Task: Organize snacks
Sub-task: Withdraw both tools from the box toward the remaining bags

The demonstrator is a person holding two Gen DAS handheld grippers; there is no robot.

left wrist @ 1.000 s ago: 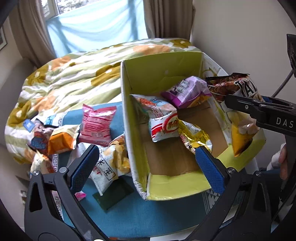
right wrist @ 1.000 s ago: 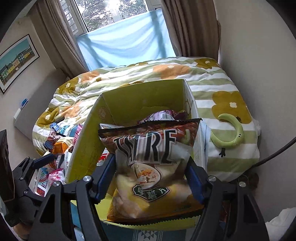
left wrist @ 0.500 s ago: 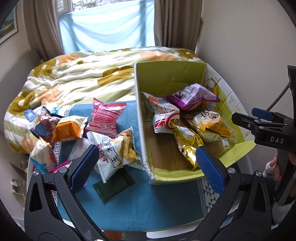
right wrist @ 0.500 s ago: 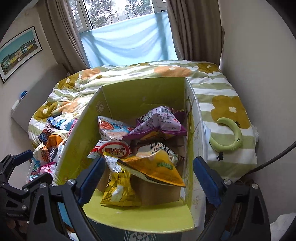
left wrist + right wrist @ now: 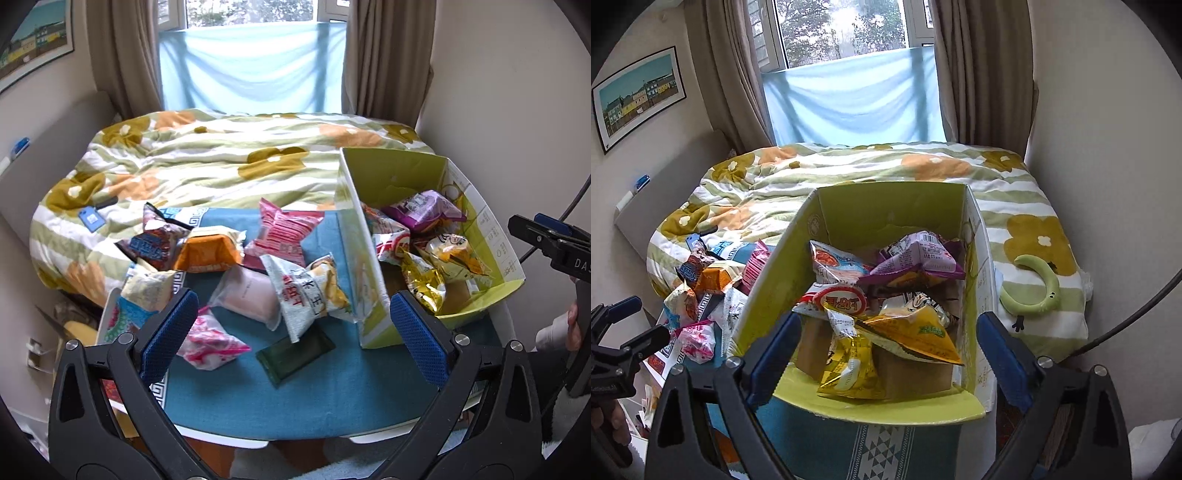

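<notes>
A green cardboard box [image 5: 886, 210] stands on the right of a blue cloth [image 5: 332, 387]. Inside it lie a purple bag [image 5: 919, 254], a red-and-white bag [image 5: 842, 299], a gold packet [image 5: 849, 369] and a yellow chip bag [image 5: 916, 332] on top. My right gripper [image 5: 890, 332] hangs open over the box's near flap, holding nothing. My left gripper [image 5: 290, 317] is open above the loose snacks left of the box [image 5: 391, 177]. These are a white bag with red writing [image 5: 306, 291], a pink bag [image 5: 284, 232], an orange packet [image 5: 210, 251], a pale pink pouch [image 5: 251, 299] and a dark green packet [image 5: 295, 354].
A bed with a flowered duvet [image 5: 221, 162] lies behind the table, with a green curved toy [image 5: 1041, 288] on it beside the box. A wall closes the right side. The table's white front edge [image 5: 229, 439] is near. A hand [image 5: 569, 325] shows at the right.
My right gripper opened and let the chip bag drop into the box, then drew back a little. My left gripper swung left and back from the box to over the loose snacks.
</notes>
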